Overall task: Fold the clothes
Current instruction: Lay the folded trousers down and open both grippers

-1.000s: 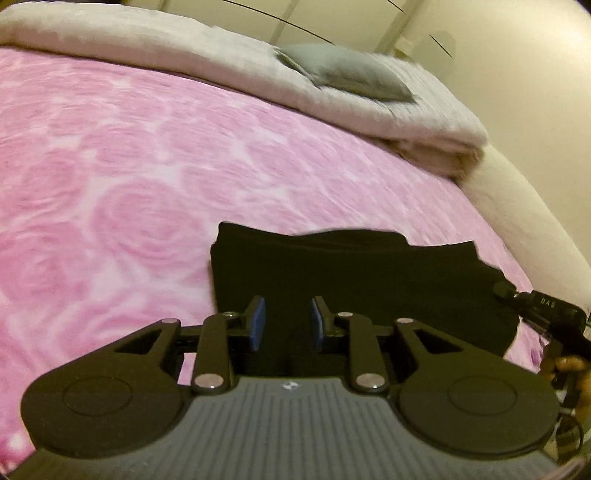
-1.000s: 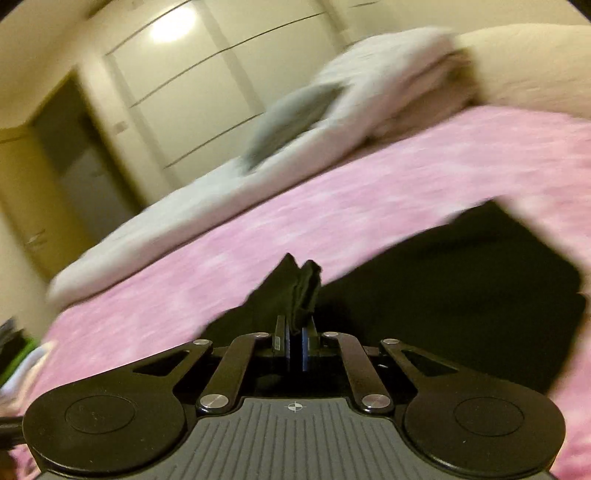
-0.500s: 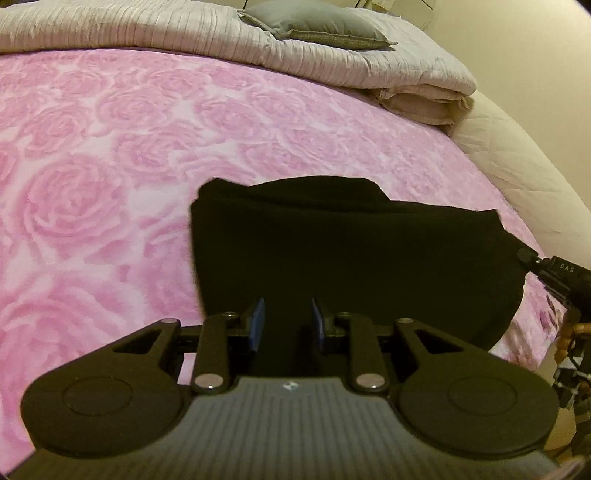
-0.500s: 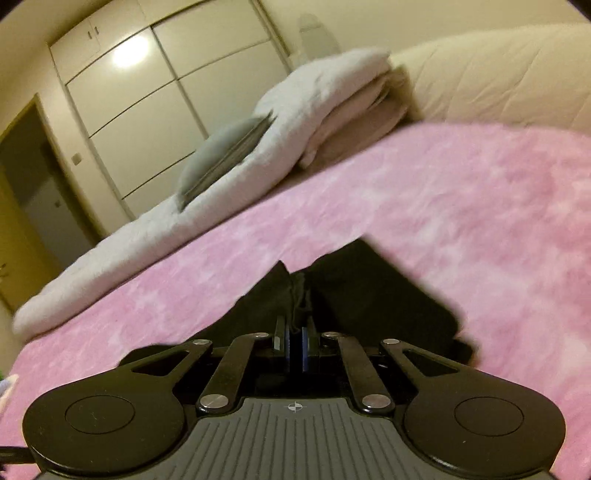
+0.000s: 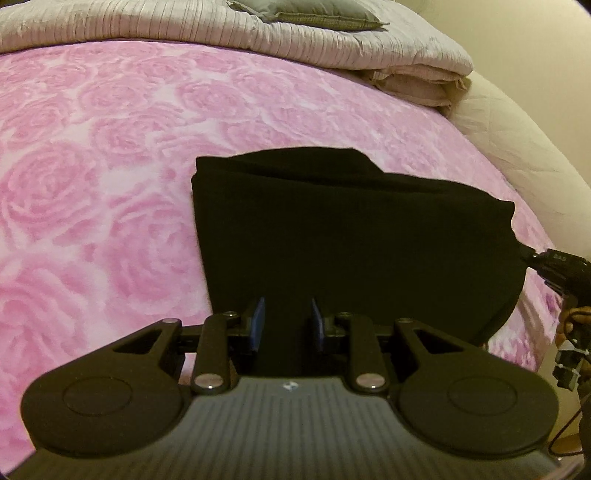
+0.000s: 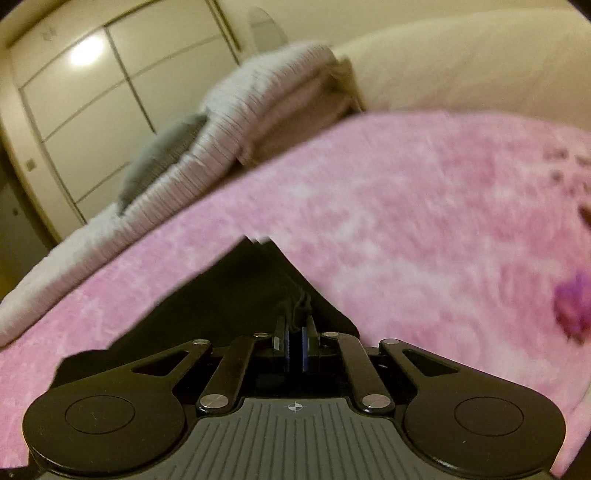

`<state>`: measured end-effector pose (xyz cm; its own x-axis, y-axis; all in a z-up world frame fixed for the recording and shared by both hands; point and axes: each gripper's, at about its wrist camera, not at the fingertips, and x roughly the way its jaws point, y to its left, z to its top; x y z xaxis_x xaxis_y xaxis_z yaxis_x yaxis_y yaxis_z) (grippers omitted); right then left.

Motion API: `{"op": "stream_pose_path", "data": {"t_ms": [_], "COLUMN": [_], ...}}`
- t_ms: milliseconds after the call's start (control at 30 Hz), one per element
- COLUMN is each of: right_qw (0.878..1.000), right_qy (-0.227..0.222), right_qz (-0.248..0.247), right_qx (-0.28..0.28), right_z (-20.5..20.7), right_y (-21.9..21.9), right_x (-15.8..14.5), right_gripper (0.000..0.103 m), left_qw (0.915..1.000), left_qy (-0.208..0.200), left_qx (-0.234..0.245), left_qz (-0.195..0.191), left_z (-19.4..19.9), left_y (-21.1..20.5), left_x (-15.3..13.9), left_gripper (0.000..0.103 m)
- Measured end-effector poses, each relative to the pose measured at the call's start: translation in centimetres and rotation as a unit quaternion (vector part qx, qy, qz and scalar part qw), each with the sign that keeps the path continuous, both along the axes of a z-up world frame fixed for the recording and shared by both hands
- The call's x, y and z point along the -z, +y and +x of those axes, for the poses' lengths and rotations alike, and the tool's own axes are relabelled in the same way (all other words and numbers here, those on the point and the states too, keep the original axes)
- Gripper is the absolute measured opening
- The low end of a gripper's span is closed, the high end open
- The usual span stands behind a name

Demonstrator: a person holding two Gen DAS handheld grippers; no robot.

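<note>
Lying folded on the pink rose bedspread (image 5: pixel 110 177), the black garment (image 5: pixel 351 236) looks like a thick dark slab. My right tongs (image 6: pixel 294 332) pinch its corner; my left tongs (image 5: pixel 286 321) gape narrowly, empty, over its near edge. Since earlier the garment fills more view. A grey pillow (image 5: pixel 314 13) sits on the folded quilt (image 5: pixel 369 48) far off.

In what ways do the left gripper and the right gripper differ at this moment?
The left gripper has its jaws apart, while the right gripper is shut. The left pads pinch nothing visible; black cloth simply fills the gap behind them. The right gripper pinches a bunched edge of the black garment. Both are black with blue pads and sit over the pink blanket.
</note>
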<state>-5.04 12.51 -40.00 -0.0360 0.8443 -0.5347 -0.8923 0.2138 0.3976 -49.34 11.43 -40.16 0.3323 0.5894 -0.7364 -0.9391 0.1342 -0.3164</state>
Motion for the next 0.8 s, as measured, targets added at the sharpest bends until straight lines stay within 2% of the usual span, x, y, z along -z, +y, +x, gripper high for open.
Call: {"op": "stream_pose_path", "data": {"t_ms": [100, 167, 200, 233, 333, 400, 467, 567, 667, 733, 800], "right_qw": [1.0, 1.0, 1.0, 0.999, 0.99, 0.984, 0.98, 0.974, 0.978, 0.984, 0.984], "right_qy": [0.001, -0.008, -0.019, -0.039, -0.141, -0.171, -0.172, -0.191, -0.18, -0.154, -0.139], "right_qz": [-0.009, -0.017, -0.019, -0.018, 0.009, 0.025, 0.013, -0.049, -0.045, -0.021, -0.036], "right_qx": [0.001, 0.006, 0.014, 0.023, 0.018, -0.032, -0.097, -0.111, -0.096, -0.092, -0.108], "right_z": [0.1, 0.0, -0.2, -0.7, -3.3, -5.0, -6.0, -6.2, -6.3, -6.1, -6.1], "right_y": [0.1, 0.0, -0.4, -0.8, -2.8, -3.5, -2.9, -1.1, -2.1, -3.5, -3.3], "right_x": [-0.1, -1.0, -1.5, -1.9, -3.3, -3.3, -2.0, 1.0, -0.1, -1.0, -0.5], "right_gripper": [0.005, 0.01, 0.018, 0.026, 0.031, 0.032, 0.032, 0.032, 0.033, 0.033, 0.036], "left_qw": [0.9999, 0.9997, 0.9996, 0.9996, 0.9994, 0.9994, 0.9993, 0.9993, 0.9995, 0.9996, 0.9994], "left_qy": [0.015, 0.024, 0.024, 0.022, 0.016, 0.016, 0.026, 0.036, 0.03, 0.025, 0.035], "left_qx": [0.003, 0.005, 0.004, 0.003, 0.0, 0.015, 0.024, 0.014, 0.001, 0.002, 0.002], "left_qz": [0.004, 0.009, 0.013, 0.018, 0.03, 0.027, 0.01, 0.0, 0.005, 0.009, 0.002], "left_z": [0.2, 0.3, 0.3, 0.3, 0.5, 1.0, 1.7, 2.1, 2.1, 2.3, 2.8], "left_y": [-0.4, -0.9, -1.2, -1.6, -2.8, -3.3, -3.3, -3.6, -4.5, -5.0, -5.0], "left_x": [-0.6, -1.2, -1.6, -2.0, -2.8, -2.5, -1.4, -0.5, -1.3, -1.6, -1.0], "left_gripper": [0.021, 0.021, 0.021, 0.021, 0.021, 0.023, 0.023, 0.022, 0.022, 0.023, 0.024]}}
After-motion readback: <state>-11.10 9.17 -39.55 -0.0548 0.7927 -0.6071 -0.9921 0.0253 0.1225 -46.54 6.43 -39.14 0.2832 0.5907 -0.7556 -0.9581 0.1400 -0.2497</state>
